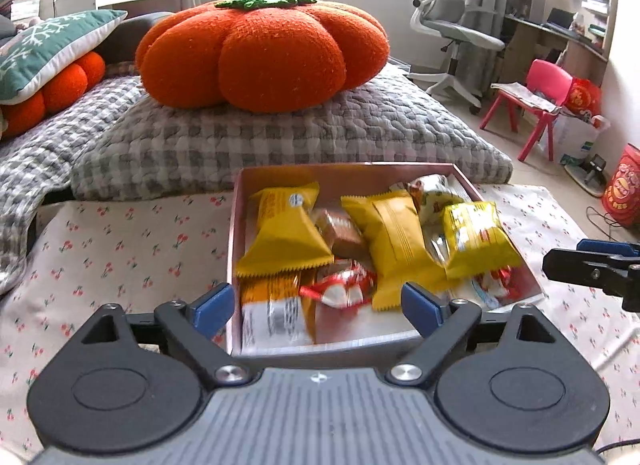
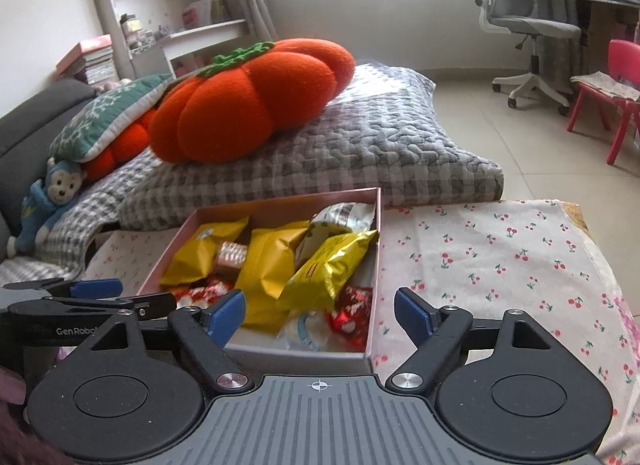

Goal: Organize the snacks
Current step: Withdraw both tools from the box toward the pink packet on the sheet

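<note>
A shallow pink cardboard box of yellow snack packets sits on the cherry-print cloth surface, bare cloth right; left gripper and right gripper hover near its front edge, jaws wide, empty.

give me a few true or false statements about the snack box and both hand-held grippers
1. The pink cardboard box holds several yellow foil snack packets. True.
2. The left hand-held gripper is clamped on a packet. False: its jaws are open and hold nothing.
3. An orange knitted pumpkin cushion rests on the grey checked quilt behind the box. True.
4. The right hand-held gripper is shut. False: it is open and empty.
5. The box sits on bare wood. False: it sits on a white cherry-print cloth.
</note>
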